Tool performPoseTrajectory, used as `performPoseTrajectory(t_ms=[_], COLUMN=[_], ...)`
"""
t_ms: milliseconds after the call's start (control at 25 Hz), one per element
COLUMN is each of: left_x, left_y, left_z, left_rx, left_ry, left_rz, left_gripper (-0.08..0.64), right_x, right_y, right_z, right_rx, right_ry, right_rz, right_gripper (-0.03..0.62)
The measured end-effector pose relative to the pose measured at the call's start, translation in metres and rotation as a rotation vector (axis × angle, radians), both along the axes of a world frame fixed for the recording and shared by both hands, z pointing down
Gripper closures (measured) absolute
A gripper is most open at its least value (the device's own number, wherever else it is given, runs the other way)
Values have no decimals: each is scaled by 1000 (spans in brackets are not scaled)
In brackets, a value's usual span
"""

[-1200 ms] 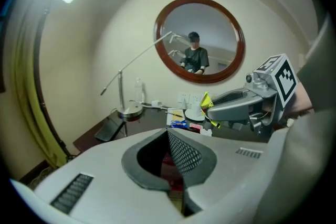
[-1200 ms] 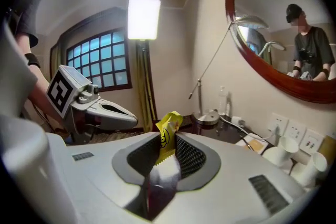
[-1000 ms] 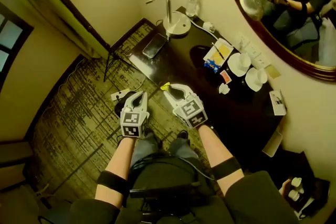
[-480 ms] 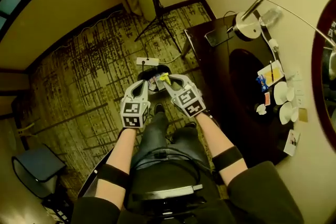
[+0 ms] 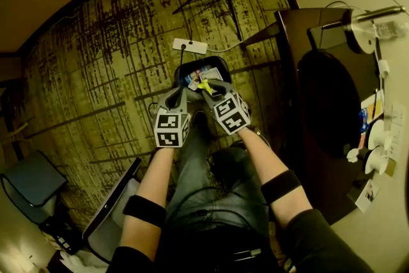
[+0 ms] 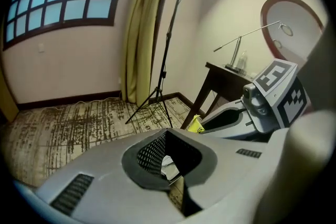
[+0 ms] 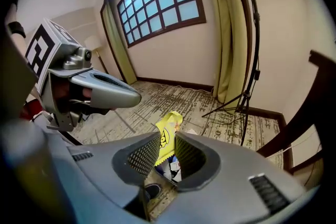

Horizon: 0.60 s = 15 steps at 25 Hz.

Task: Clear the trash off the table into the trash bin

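Swung away from the table (image 5: 294, 35), our right claw (image 5: 207, 89), clamped on a yellow wrapper (image 5: 203, 84), now hangs above the trash bin (image 5: 203, 59), ready to drop; left claw (image 5: 172, 94) closed.

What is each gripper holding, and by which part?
The right gripper pinches a yellow wrapper by its lower end; the left gripper is shut, empty.

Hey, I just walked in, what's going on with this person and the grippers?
A seated person is clearing trash. The right gripper pinches a yellow wrapper over the trash bin on the carpet, which already holds some litter. The left gripper is shut and empty beside it. The wrapper is not yet released.
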<state>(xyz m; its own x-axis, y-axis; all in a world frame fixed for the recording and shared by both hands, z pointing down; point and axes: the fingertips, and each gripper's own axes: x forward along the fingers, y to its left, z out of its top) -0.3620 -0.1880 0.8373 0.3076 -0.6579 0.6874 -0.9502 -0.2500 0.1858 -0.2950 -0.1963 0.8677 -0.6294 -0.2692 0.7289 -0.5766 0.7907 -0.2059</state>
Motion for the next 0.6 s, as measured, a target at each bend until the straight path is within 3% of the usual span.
performPoseTrajectory(t_ms=[320,600], left_x=[-36,-51], left_y=[9,9], left_z=[154,222], left_rx=[-92,-111], left_ry=[-3,-3], left_rz=[-45,-67], left_gripper=[559,559], right_x=[-38,-61], right_y=[0,2], right_z=[165,260], right_rx=[-53,-65], right_ry=[73,147], right_rz=[-47,-119], right_gripper=[488,463])
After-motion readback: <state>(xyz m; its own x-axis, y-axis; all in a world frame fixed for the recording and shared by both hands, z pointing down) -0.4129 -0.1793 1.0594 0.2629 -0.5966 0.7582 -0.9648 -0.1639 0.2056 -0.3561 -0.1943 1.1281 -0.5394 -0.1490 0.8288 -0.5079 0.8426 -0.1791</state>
